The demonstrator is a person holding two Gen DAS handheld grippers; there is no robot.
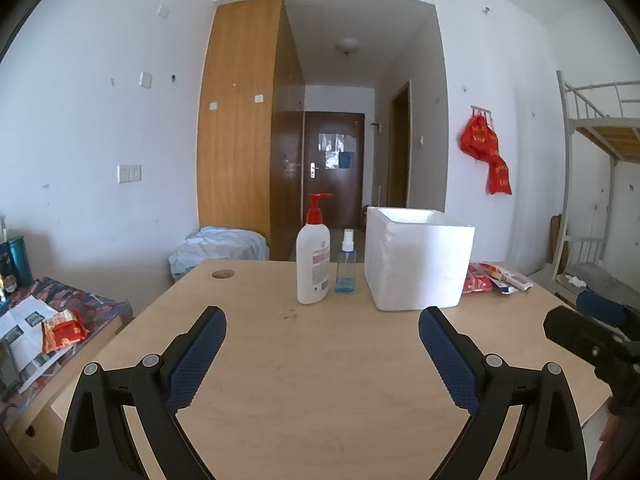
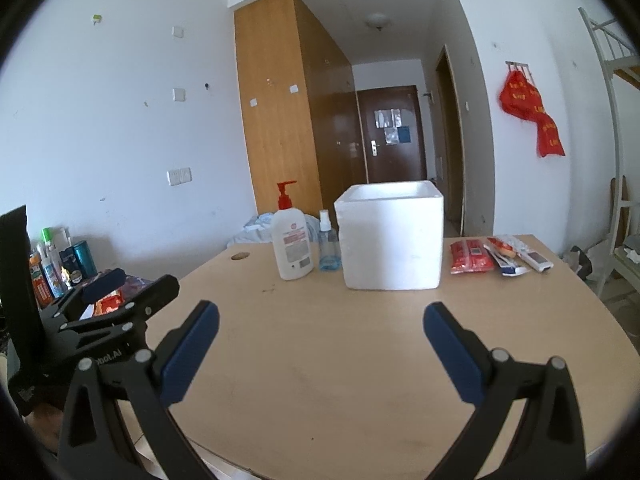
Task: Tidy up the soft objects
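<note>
The left gripper (image 1: 322,318) and right gripper (image 2: 321,314) hover level, jaws wide apart, holding nothing.

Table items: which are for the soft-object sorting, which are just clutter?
Likely for the job:
red packet
the other packets beside it
foam box, open-topped
left gripper and right gripper, both open and empty

Just lying about:
pump bottle
spray bottle
bottles on the side shelf
</note>
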